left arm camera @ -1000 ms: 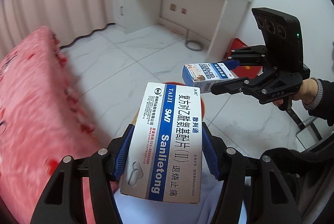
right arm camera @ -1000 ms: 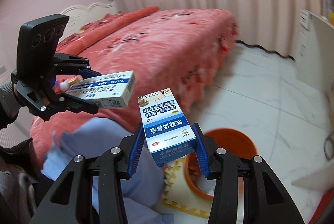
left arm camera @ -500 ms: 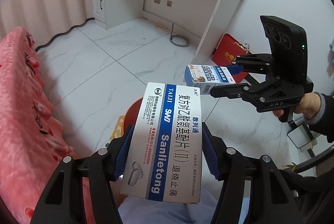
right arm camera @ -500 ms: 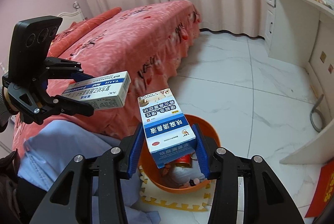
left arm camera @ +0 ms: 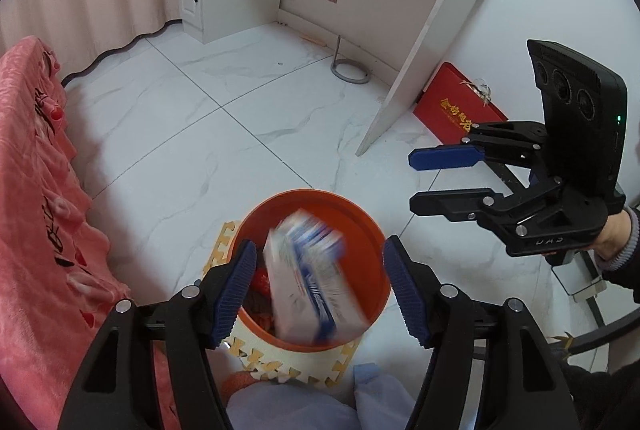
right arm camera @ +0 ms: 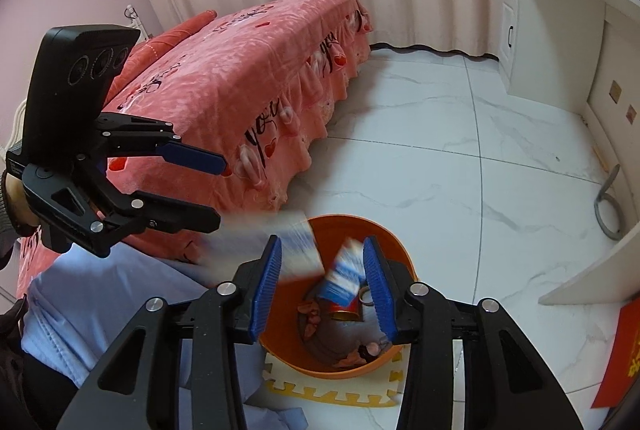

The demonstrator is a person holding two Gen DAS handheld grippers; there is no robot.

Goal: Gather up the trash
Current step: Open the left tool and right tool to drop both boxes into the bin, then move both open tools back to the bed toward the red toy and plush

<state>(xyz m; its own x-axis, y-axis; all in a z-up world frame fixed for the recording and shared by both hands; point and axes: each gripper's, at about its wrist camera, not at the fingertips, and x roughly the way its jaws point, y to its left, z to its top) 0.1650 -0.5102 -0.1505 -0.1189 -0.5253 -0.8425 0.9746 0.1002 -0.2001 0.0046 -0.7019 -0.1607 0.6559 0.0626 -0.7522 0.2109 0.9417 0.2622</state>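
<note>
orange round plastic bin (left arm camera: 362, 213) on a yellow-and-cream foam puzzle mat (right arm camera: 320, 388), white marble-tile floor (left arm camera: 192, 133). two white-and-blue cardboard medicine boxes, both motion-blurred in mid-air over the bin's mouth: larger box (left arm camera: 310, 282), smaller box (right arm camera: 344, 270). left gripper (left arm camera: 318, 288) and right gripper (right arm camera: 322, 288): two, each spread wide, holding nothing. bin contents: one red can (right arm camera: 344, 310), crumpled scraps.

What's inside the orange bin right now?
The orange bin holds a red can, dark trash and pinkish scraps. A small blue-and-white box is blurred mid-fall into it, and a larger box blurs over the rim. The bottom is covered.
</note>
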